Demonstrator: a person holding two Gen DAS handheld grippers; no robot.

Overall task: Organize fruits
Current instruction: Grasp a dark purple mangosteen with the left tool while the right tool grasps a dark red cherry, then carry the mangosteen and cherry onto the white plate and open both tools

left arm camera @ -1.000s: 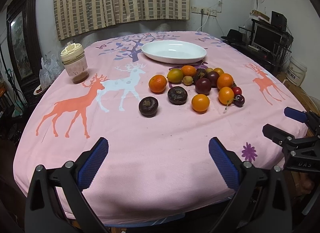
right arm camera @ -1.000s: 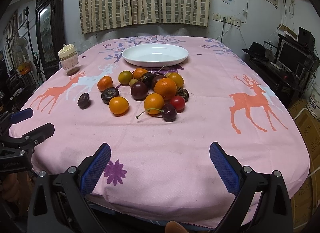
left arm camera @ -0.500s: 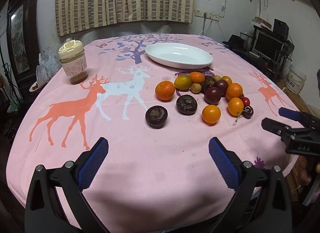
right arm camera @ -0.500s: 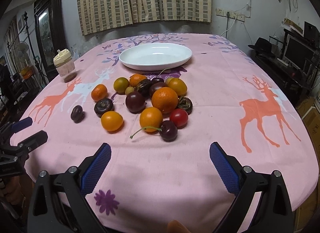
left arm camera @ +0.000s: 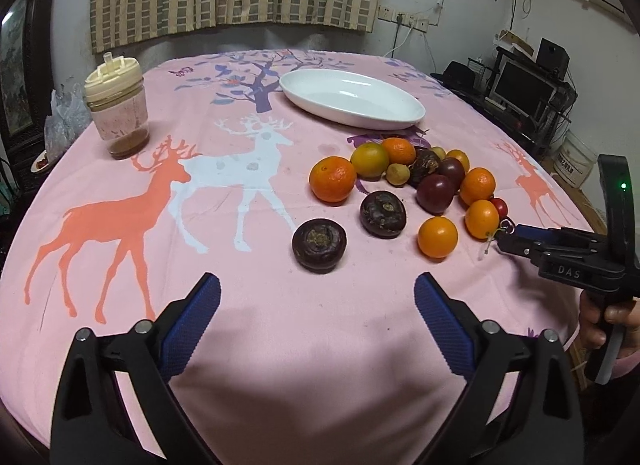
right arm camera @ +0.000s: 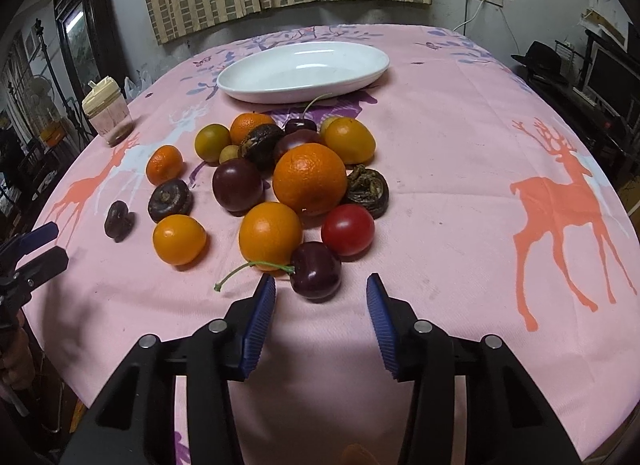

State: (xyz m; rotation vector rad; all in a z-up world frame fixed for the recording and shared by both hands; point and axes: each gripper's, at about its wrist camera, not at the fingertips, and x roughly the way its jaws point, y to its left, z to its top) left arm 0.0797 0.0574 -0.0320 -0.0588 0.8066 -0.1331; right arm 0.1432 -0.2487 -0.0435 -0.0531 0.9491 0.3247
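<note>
Right hand-held gripper (right arm camera: pixel 320 297): jaws apart and closing, low over the near edge of the fruit pile; nothing pressed between the pads.
Dark cherry (right arm camera: pixel 315 271): just ahead of the right jaws, its green stem trailing left past the left pad.
Left hand-held gripper (left arm camera: pixel 316 305): jaws wide and closing slightly, nothing between them, over bare cloth.
Dark round fruit (left arm camera: pixel 319 245): the closest fruit ahead of the left jaws, lying apart from the pile.
Fruit pile (right arm camera: pixel 310 179): oranges, dark plums, a red tomato and small yellow fruits, bunched together on the cloth between the grippers and the dish.
White oval dish (right arm camera: pixel 256 79): beyond the pile, holding no fruit.
Lidded jar (left arm camera: pixel 117 109): far left, upright, a brown layer at the bottom.
Worktop (right arm camera: pixel 460 153): covered by a pink cloth with deer.
</note>
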